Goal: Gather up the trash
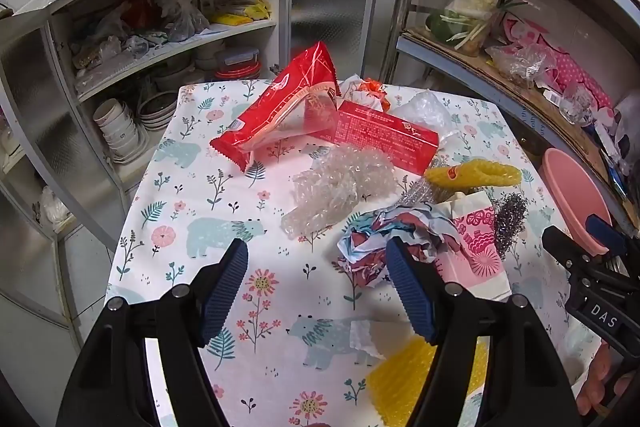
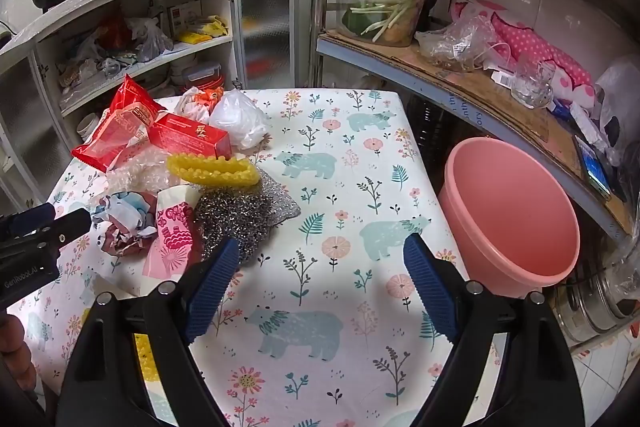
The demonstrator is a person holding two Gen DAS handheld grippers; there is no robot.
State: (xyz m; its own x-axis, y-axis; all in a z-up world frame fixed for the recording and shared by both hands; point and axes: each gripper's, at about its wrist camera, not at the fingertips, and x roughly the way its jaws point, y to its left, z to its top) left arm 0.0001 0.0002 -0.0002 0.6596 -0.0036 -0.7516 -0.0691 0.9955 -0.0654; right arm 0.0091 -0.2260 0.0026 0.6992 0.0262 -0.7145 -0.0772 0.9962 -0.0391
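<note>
Trash lies in a heap on the floral tablecloth (image 1: 192, 203): a red snack wrapper (image 1: 280, 107), a red box (image 1: 384, 137), clear bubble wrap (image 1: 340, 187), crumpled printed paper (image 1: 384, 239), a pink paper bag (image 1: 476, 247), a yellow mesh piece (image 1: 476, 175) and a steel scourer (image 2: 240, 215). My left gripper (image 1: 316, 267) is open and empty, just before the crumpled paper. My right gripper (image 2: 320, 259) is open and empty over bare cloth, right of the scourer. A pink bucket (image 2: 512, 211) stands beside the table's right edge.
An open cupboard (image 1: 160, 39) with bowls and bags stands behind the table. A metal shelf rack (image 2: 460, 75) with vegetables, glasses and bags runs along the right. A yellow bubble sheet (image 1: 404, 379) lies near the table's front. A white plastic bag (image 2: 240, 119) sits behind the box.
</note>
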